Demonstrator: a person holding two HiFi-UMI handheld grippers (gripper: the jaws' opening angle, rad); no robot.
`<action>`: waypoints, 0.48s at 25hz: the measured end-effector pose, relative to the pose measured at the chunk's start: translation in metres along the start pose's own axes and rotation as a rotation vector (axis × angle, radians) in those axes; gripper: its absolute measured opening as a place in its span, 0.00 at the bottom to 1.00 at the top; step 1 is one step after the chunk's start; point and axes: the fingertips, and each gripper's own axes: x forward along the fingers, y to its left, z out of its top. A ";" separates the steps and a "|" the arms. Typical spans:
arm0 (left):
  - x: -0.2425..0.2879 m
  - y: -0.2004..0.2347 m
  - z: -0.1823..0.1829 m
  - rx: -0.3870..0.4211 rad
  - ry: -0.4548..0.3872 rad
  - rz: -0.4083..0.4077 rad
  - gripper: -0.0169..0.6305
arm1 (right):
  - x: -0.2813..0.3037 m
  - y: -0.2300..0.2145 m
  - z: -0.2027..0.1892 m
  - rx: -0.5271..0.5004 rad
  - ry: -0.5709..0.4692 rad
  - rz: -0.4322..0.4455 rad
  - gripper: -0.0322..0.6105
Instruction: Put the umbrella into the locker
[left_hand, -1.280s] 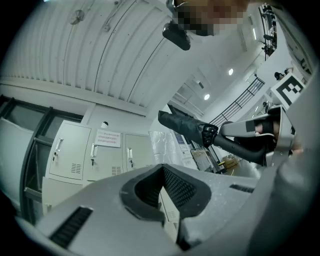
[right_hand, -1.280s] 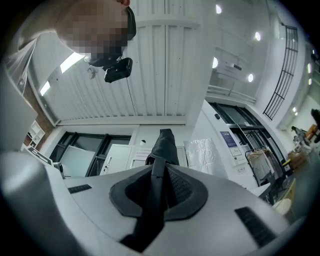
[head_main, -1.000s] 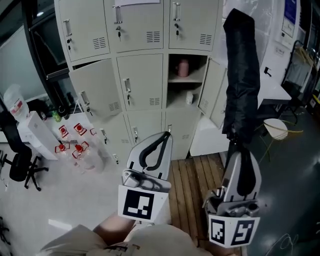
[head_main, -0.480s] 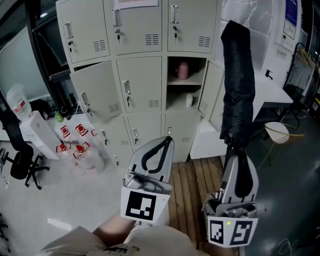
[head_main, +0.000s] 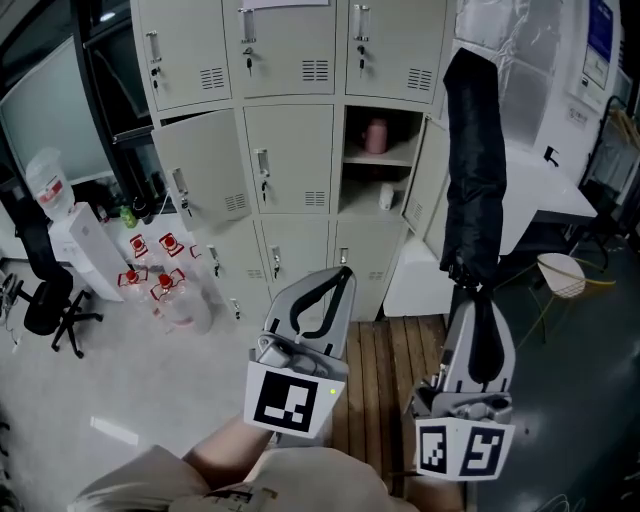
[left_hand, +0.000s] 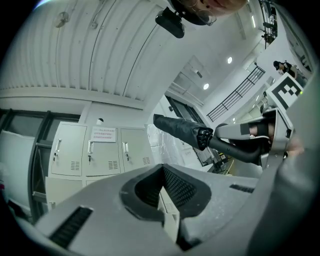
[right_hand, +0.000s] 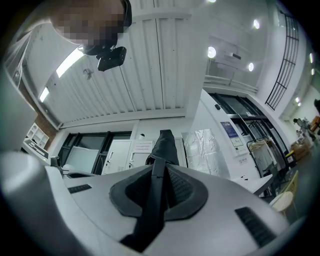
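A folded black umbrella (head_main: 473, 165) stands upright in the head view, its handle clamped in my right gripper (head_main: 470, 285), which is shut on it. In the right gripper view the umbrella (right_hand: 164, 145) rises from between the jaws. The grey locker bank (head_main: 290, 150) stands ahead; one compartment (head_main: 385, 190) is open, its door (head_main: 422, 185) swung right, with a pink bottle (head_main: 376, 136) on its shelf. My left gripper (head_main: 342, 272) is shut and holds nothing, left of the umbrella. In the left gripper view the umbrella (left_hand: 182, 131) shows at right, held by the other gripper.
Another locker door (head_main: 198, 178) at middle left stands ajar. Water bottles (head_main: 160, 280) and a dispenser (head_main: 80, 240) sit on the floor at left, beside an office chair (head_main: 40, 310). A wooden pallet (head_main: 390, 360) lies before the lockers. A white table (head_main: 540, 200) is at right.
The whole view has shifted a little: the lockers now sit slightly right and lower in the frame. Both grippers keep their hold and spacing.
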 end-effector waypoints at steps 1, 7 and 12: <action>0.001 0.000 -0.001 0.001 0.004 0.001 0.04 | 0.001 0.000 -0.003 0.006 0.010 0.004 0.12; 0.009 0.006 -0.009 -0.043 0.001 0.022 0.04 | 0.011 -0.001 -0.023 0.038 0.056 0.026 0.12; 0.021 0.012 -0.019 -0.054 0.005 0.018 0.04 | 0.024 -0.008 -0.040 0.038 0.089 0.013 0.12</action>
